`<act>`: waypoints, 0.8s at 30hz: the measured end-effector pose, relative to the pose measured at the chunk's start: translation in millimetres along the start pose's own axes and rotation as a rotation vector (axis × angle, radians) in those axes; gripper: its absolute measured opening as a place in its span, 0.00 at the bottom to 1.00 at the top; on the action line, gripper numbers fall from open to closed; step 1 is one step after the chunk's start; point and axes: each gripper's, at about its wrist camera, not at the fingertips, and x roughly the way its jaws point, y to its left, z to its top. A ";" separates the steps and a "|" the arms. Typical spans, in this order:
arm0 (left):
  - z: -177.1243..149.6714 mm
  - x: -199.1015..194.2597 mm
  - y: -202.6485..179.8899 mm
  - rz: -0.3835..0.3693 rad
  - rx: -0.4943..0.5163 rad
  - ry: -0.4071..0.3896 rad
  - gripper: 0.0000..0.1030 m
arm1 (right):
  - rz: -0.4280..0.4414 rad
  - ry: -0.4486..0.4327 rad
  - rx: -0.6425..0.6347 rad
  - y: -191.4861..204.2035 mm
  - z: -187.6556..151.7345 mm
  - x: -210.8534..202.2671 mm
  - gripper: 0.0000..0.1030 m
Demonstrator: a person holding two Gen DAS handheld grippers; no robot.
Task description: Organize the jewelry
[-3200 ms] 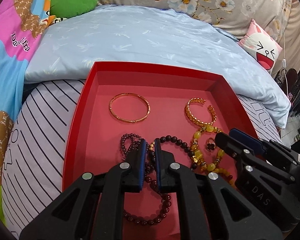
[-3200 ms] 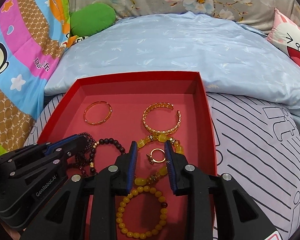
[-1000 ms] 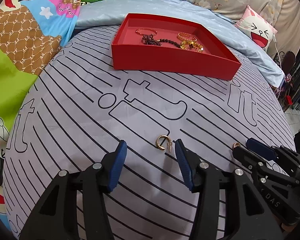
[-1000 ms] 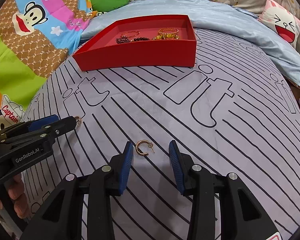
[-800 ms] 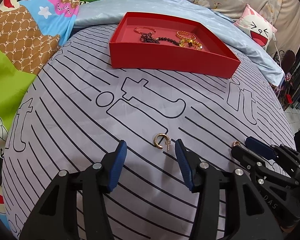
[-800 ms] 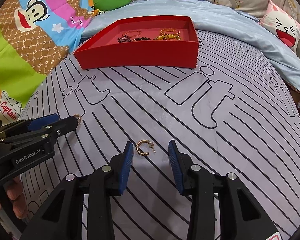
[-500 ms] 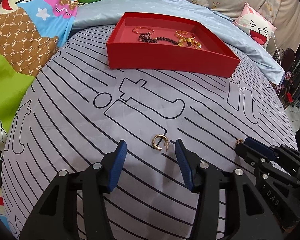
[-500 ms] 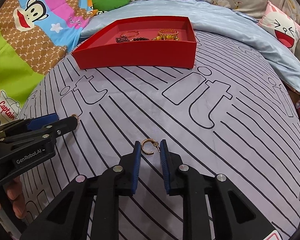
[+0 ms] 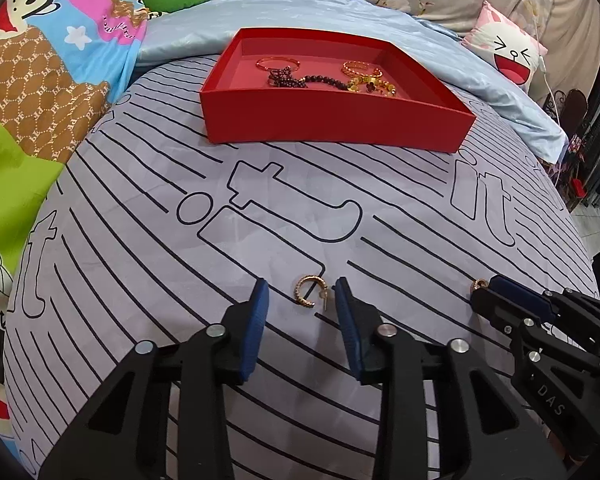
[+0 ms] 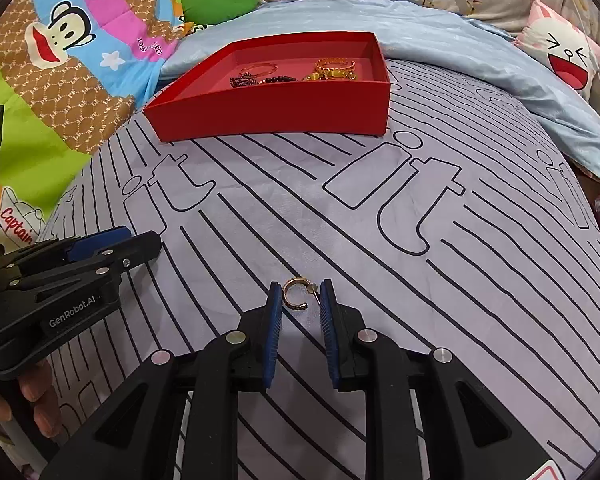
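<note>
My left gripper straddles a small gold open-hoop earring lying flat on the striped grey bedsheet, its post toward the right pad; the jaws are closing but not yet touching it. My right gripper brackets a second gold hoop earring just ahead of its tips, narrowly apart, no clamp visible. Each hoop sits nearest its own hand. A second ago both pairs stood wider. The red cardboard tray of bracelets waits well beyond
</note>
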 end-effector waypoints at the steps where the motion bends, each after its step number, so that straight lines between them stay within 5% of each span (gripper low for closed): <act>1: 0.5 0.3 -0.7 -0.001 0.003 0.000 0.28 | 0.000 0.000 0.001 0.0 0.0 0.0 0.18; 6: 1.3 1.3 -2.6 -0.005 0.010 0.001 0.18 | 0.001 0.000 0.002 -0.2 -0.1 -0.4 0.18; 24: 6.9 -6.0 -9.7 -0.024 0.014 0.006 0.17 | 0.027 -0.004 0.026 -1.8 3.6 -7.3 0.18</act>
